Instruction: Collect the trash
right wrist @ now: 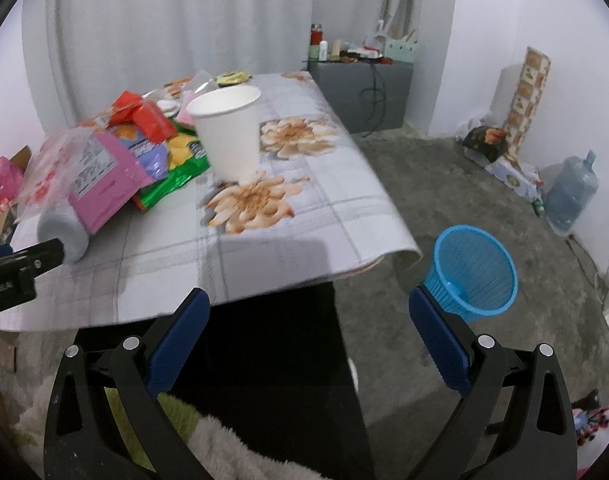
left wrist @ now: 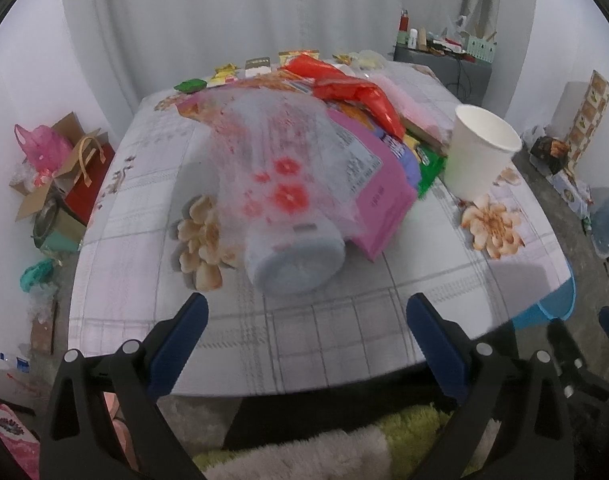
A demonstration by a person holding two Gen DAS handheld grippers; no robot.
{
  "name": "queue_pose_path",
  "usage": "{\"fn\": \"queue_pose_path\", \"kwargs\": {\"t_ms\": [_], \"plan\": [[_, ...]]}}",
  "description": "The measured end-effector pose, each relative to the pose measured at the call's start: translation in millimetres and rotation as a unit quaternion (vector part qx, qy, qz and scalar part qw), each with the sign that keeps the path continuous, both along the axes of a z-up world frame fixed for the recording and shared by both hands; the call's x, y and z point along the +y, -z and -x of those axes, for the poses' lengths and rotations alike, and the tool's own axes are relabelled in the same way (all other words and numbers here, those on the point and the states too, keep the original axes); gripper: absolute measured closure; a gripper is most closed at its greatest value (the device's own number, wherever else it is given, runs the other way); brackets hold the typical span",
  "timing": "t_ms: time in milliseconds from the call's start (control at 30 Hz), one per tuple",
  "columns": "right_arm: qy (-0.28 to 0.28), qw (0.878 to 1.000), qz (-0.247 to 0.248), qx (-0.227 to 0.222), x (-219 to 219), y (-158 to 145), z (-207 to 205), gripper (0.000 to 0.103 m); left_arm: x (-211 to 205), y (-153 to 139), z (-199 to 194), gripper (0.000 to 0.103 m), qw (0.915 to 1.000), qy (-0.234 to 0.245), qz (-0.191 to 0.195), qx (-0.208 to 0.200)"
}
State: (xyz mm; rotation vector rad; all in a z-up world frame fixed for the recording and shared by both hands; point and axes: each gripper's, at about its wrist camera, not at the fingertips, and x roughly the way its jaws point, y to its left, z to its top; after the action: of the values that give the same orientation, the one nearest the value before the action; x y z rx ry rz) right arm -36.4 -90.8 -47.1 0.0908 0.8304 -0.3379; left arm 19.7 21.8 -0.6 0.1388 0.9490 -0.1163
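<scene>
A: Where's the trash?

B: Heaped on the table (left wrist: 344, 320). Nearest the left tongs (left wrist: 304, 340) lies a pale bottle (left wrist: 296, 256) on its side, wrapped in a clear floral bag (left wrist: 276, 160). A pink packet (left wrist: 380, 204) leans against it, with red wrappers (left wrist: 352, 92) and a green one (right wrist: 172, 180) behind.

A: And the cup?

B: The white cup (right wrist: 230, 136) stands upright just beside the heap, on the side nearer the bin.

A: The tongs?

B: Both spread wide, holding nothing. The left tongs hang just short of the bottle, above the table's near edge. The right tongs (right wrist: 308, 332) hang off the table's corner.

A: The bin?

B: The blue bin (right wrist: 474, 272) stands on the floor, near that corner, just past the right tongs' outer finger.
</scene>
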Motion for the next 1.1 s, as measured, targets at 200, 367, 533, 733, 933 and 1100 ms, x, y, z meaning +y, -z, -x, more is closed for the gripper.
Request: {"fn": "queue_pose_path", "kwargs": {"t_ms": [200, 367, 533, 733, 933, 1100], "plan": [[0.027, 0.999, 0.011, -0.028, -15.7, -13.3, -17.8, 0.008, 22.9, -6.7, -13.1, 0.006, 0.9995, 0.013, 0.024, -0.013], [0.04, 0.998, 0.018, -0.051, -26.6, -24.1, -35.0, 0.008, 51.5, -8.1, -13.2, 0.006, 0.9883, 0.074, 0.129, -0.034], [0.046, 0.997, 0.015, -0.064, -31.4, -34.2, -52.6, 0.008, 66.9, -1.7, -28.2, 0.006, 0.9786, 0.054, 0.197, -0.025], [0.042, 0.996, 0.014, -0.073, -26.0, -41.4, -65.6, 0.008, 59.4, -4.5, -50.4, 0.006, 0.9856, 0.032, 0.156, -0.057], [0.027, 0.995, -0.069, -0.065, -41.0, -41.5, -81.1, 0.008, 61.2, -5.2, -58.3, 0.014, 0.9788, 0.063, 0.185, -0.061], [0.0, 0.982, -0.173, -0.081, -56.3, -44.0, -97.8, 0.008, 75.8, -6.5, -51.0, 0.018, 0.9664, 0.081, 0.235, -0.065]]}}
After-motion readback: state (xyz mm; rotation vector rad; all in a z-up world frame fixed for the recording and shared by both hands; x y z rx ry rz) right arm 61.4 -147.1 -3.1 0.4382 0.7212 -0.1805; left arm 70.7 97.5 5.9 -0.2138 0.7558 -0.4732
